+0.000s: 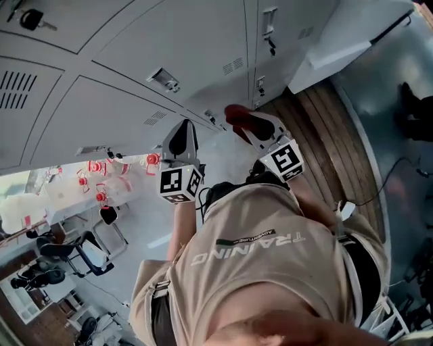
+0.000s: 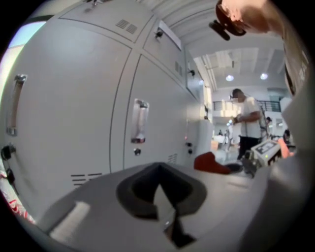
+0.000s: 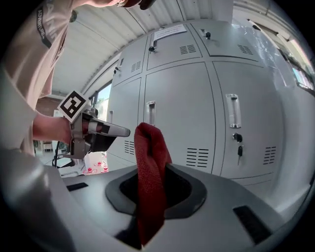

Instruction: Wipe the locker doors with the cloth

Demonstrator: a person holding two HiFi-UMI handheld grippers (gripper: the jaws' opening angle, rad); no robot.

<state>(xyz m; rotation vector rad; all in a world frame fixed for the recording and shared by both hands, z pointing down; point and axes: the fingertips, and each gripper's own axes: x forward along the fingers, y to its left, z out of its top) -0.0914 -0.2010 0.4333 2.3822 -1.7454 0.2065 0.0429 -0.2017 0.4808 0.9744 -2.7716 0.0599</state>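
Grey locker doors [image 1: 169, 40] fill the top of the head view, and both grippers are held out toward them. My right gripper [image 1: 249, 125] is shut on a red cloth [image 1: 235, 113], held close to the lower doors. In the right gripper view the cloth [image 3: 150, 162] stands up between the jaws of that gripper [image 3: 150, 199], with the locker doors [image 3: 182, 113] behind it. My left gripper [image 1: 181, 134] is beside it to the left, shut and holding nothing. The left gripper view shows its jaws [image 2: 162, 197] together, the doors [image 2: 74, 113] close by and the cloth [image 2: 210, 162] to the right.
The doors carry metal handles [image 2: 140, 120] and locks, one with a key [image 1: 30, 19]. A wooden floor strip [image 1: 325, 135] runs along the lockers. A table with red-capped bottles [image 1: 101, 182] and an office chair [image 1: 74, 253] stand at the left. A person [image 2: 248, 123] stands far off.
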